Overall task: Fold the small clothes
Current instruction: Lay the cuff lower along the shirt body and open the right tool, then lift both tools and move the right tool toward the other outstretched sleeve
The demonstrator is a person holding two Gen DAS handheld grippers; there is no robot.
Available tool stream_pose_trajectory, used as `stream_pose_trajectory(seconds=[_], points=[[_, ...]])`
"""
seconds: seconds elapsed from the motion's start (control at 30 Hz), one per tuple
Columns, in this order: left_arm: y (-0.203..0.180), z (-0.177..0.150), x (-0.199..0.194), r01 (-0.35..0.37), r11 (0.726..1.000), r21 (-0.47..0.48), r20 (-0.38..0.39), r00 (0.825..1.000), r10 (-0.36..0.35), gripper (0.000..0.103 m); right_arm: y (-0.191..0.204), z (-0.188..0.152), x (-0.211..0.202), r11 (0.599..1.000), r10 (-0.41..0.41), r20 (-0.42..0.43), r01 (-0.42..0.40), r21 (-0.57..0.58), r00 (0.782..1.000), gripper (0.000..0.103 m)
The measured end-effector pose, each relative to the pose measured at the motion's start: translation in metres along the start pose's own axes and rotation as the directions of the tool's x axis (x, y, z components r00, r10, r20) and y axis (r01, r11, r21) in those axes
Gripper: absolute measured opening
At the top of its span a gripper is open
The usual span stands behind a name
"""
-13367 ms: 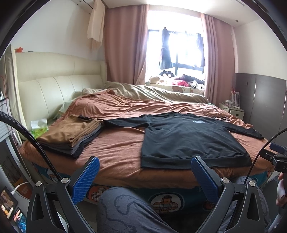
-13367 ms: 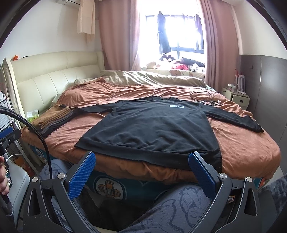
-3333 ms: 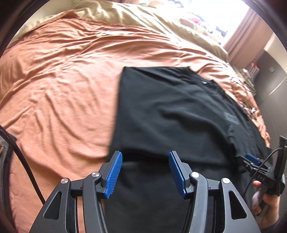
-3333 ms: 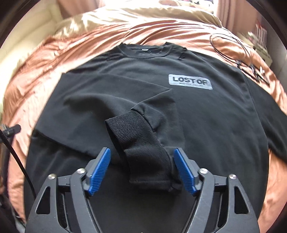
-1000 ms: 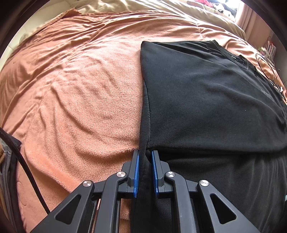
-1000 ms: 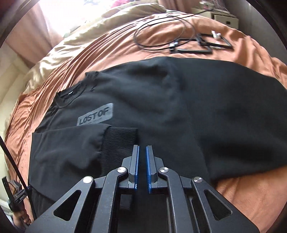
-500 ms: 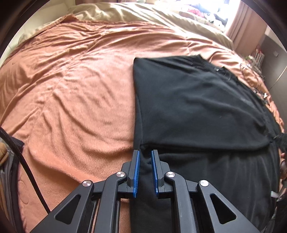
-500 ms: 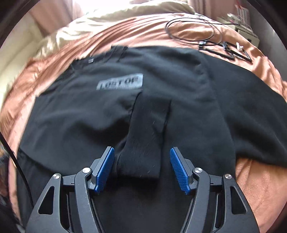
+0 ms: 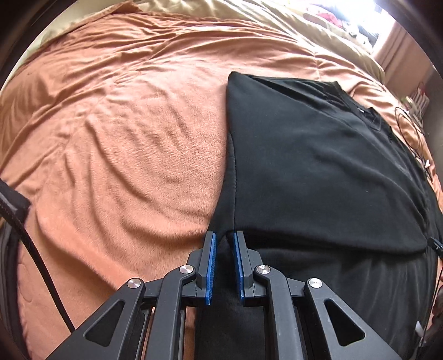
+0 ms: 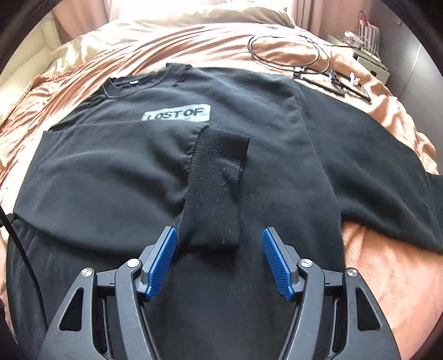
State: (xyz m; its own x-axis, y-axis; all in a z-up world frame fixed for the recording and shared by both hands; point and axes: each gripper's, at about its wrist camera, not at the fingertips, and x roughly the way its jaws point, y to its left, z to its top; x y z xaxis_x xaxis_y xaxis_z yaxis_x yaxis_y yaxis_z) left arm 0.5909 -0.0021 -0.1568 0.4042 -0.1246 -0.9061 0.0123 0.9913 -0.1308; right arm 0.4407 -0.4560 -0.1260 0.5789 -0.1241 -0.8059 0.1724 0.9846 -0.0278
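The right tongs (image 10: pixel 218 263) have let go and spread wide around the ribbed cuff (image 10: pixel 218 177). The left tongs (image 9: pixel 223 265) pinch, seemingly, the soft black sweatshirt's (image 9: pixel 318 166) folded edge on the fuzzy orange bedspread (image 9: pixel 124 138).

You are in a home bedroom. A wide bed (image 9: pixel 116 144) fills both views, spread with a rust-orange blanket (image 10: pixel 387 277) and a cream duvet (image 10: pixel 193 16) bunched toward its far side. Pink curtains (image 10: pixel 83 16) hang by a bright window behind it, and a small white bedside cabinet (image 10: pixel 371 65) stands at the right.
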Motion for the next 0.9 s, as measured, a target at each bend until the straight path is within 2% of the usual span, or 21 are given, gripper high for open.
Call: stream_pose_trajectory(seconds=[0.3, 0.37, 0.43, 0.6, 0.63, 0.73, 0.8, 0.87, 0.9], points=[[-0.008, -0.016, -0.057, 0.070, 0.997, 0.032, 0.066, 0.995, -0.072, 0.017, 0.001, -0.028, -0.064, 0.999, 0.033, 0.062, -0.034, 0.020, 0.998, 0.063], [-0.011, -0.022, -0.068, 0.085, 0.995, 0.048, 0.076, 0.993, -0.089, 0.026, 0.003, -0.035, -0.079, 0.999, 0.038, 0.073, -0.040, 0.018, 0.997, 0.063], [-0.016, -0.029, -0.082, 0.098, 0.993, 0.065, 0.097, 0.990, -0.104, 0.043, 0.003, -0.043, -0.096, 0.999, 0.043, 0.086, -0.046, 0.029, 0.995, 0.063], [-0.027, -0.043, -0.113, 0.132, 0.986, 0.099, 0.133, 0.980, -0.145, 0.056, 0.003, -0.063, -0.135, 0.996, 0.050, 0.108, -0.058, 0.067, 0.993, 0.063], [-0.029, -0.047, -0.120, 0.135, 0.985, 0.102, 0.143, 0.978, -0.149, 0.063, 0.004, -0.067, -0.144, 0.996, 0.043, 0.110, -0.051, 0.070, 0.993, 0.064], [-0.032, -0.059, -0.143, 0.122, 0.987, 0.108, 0.197, 0.970, -0.141, 0.079, 0.008, -0.075, -0.168, 0.996, 0.017, 0.133, -0.030, 0.090, 0.991, 0.086], [-0.033, -0.068, -0.160, 0.129, 0.985, 0.113, 0.235, 0.960, -0.153, 0.085, 0.013, -0.082, -0.187, 0.995, 0.008, 0.158, -0.024, 0.096, 0.987, 0.091], [-0.033, -0.077, -0.175, 0.145, 0.982, 0.121, 0.263, 0.949, -0.172, 0.090, 0.019, -0.091, -0.207, 0.995, 0.007, 0.183, -0.025, 0.096, 0.983, 0.103], [-0.034, -0.080, -0.182, 0.151, 0.981, 0.126, 0.274, 0.945, -0.180, 0.093, 0.021, -0.094, -0.213, 0.995, 0.003, 0.194, -0.021, 0.094, 0.981, 0.103]])
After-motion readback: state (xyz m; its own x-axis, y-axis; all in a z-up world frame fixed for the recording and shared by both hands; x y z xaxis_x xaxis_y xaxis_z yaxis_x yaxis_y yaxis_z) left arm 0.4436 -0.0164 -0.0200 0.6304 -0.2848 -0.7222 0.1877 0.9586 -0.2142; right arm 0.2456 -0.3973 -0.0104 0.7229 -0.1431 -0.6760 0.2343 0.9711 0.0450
